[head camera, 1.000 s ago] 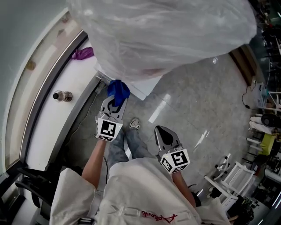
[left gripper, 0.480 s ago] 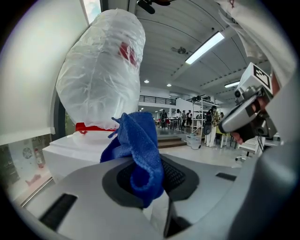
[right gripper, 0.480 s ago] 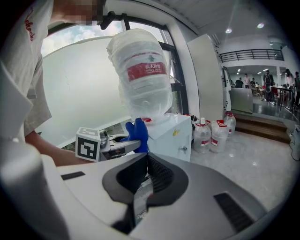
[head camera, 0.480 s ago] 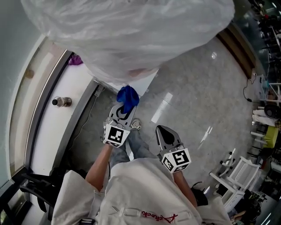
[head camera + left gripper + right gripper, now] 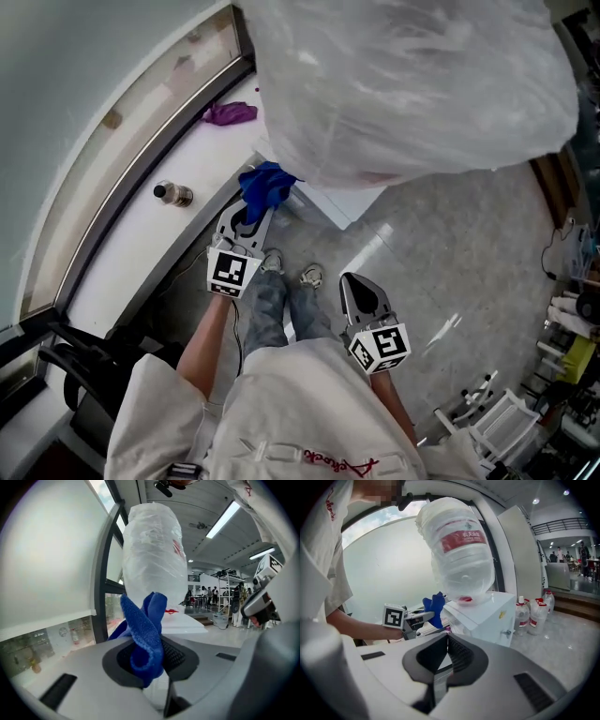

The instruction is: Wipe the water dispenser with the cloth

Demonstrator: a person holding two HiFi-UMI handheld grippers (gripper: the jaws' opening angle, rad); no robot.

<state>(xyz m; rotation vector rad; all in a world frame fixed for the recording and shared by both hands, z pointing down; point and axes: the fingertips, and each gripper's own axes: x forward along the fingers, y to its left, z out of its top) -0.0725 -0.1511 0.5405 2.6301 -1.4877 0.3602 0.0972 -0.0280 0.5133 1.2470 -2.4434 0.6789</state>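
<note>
My head camera looks steeply down from above onto the left gripper (image 5: 246, 214), right gripper (image 5: 356, 286) and floor (image 5: 450, 253). Left gripper camera sits low, aimed up along its jaws; cloth (image 5: 146, 634) very near, bagged bottle (image 5: 152, 550) close behind. Right gripper camera is farther back, facing across at the dispenser (image 5: 487, 613). All three views share cloth and bottle.

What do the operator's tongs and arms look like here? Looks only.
Left tongs and right tongs: light grey tapering shells, with a dark recess around black ribbed pads. Each has a white cube with black square markers at the hand end. Forearms are bare below the short sleeves of a white shirt with red script.
</note>
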